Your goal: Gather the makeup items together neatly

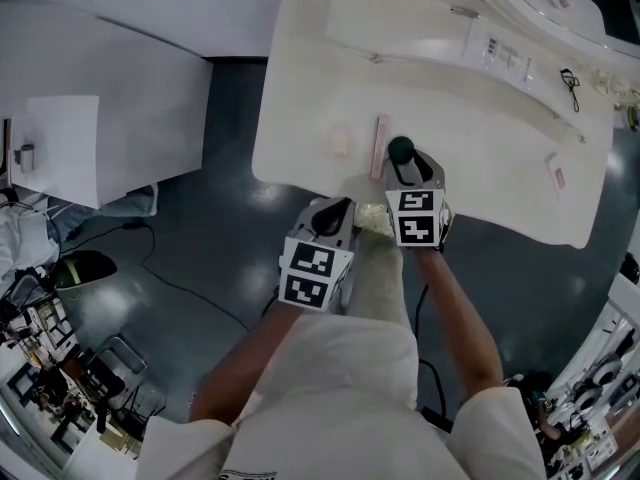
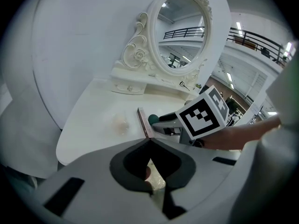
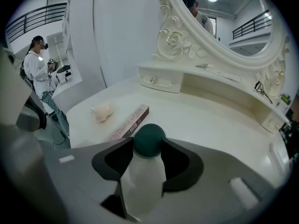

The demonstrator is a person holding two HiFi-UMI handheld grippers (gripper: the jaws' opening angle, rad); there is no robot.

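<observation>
- Keep the left gripper (image 2: 149, 143) pinched on the packet (image 2: 154, 180). Fingers (image 2: 125, 164) all but together, with only the thin, pale packet clamped between the pads. Positioned by the near edge of the bench (image 2: 93, 120).
- Hold the right gripper (image 3: 148, 146) firm on the bottle (image 3: 142, 178). Fingers (image 3: 181, 164) moderately apart, pads pressing on both sides of the white body, green cap (image 3: 149, 138) poking out at the tips. Tilted cap-first and downward, just inside the near bench edge.
- Judged as the step in hand: placing the bottle next to the box (image 3: 127, 124), which lies flat just left of the cap.
- Bring the bottle upright before setting down, to avoid a likely tip or roll from a cap-first landing.
- Aim for bare bench just right of the box, close but not touching, to avoid knocking the box askew.
- Release only with the base flat on the bench. Open just enough to clear the body, then back out straight along the fingers.
- Follow with the packet, laid flat alongside the box in the same cluster.
- Treat the sponge (image 3: 102, 111) as the outlier: left of the box and a little apart from it, probably light and easily pushed. Bring nearer with a gentle grip, not a shove.
- Leave the mirror (image 3: 224, 17) and the shelf beneath it, at the far side, out of the work.
</observation>
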